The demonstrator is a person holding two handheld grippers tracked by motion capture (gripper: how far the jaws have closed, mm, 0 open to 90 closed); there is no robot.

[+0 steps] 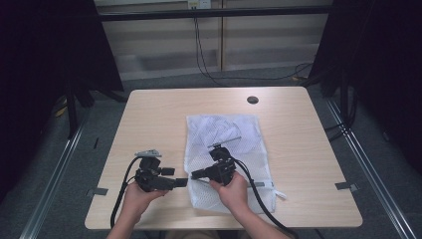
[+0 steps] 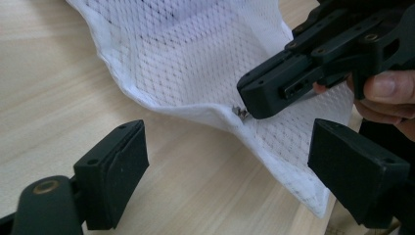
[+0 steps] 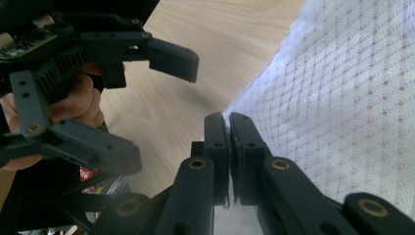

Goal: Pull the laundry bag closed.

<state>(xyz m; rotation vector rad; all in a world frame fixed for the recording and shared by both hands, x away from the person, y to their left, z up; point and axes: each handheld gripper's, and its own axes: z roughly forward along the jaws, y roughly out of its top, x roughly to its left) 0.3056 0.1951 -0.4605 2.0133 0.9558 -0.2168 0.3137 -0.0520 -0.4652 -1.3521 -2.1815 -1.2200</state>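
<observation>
Two grippers meet at the near-left edge of a white mesh laundry bag (image 1: pixel 226 149) that lies flat on the wooden table (image 1: pixel 149 114). The right gripper (image 3: pixel 227 120) has its jaws pressed together on a small metal piece, apparently the zipper pull (image 2: pixel 240 111), right at the bag's hemmed edge; in the left gripper view its closed tips sit on that bit of metal, and the hem bulges up slightly there. Holding that spot makes sense if the aim is to work the zipper: the pull is tiny, so a tight pinch at the very tips is the only way to keep it.

The left gripper (image 2: pixel 225 156) has its jaws spread wide with nothing pressed between them. The bag's edge lies just ahead of and between the two pads, with the pinched pull a little beyond them. That placement suggests it is lining up to clamp the fabric beside the pull, so that the bag stays anchored while the other hand draws the zipper along. The rest of the bag stretches away from both grippers toward the far side of the table, slack and unweighted, which is why a second hold looks necessary.
</observation>
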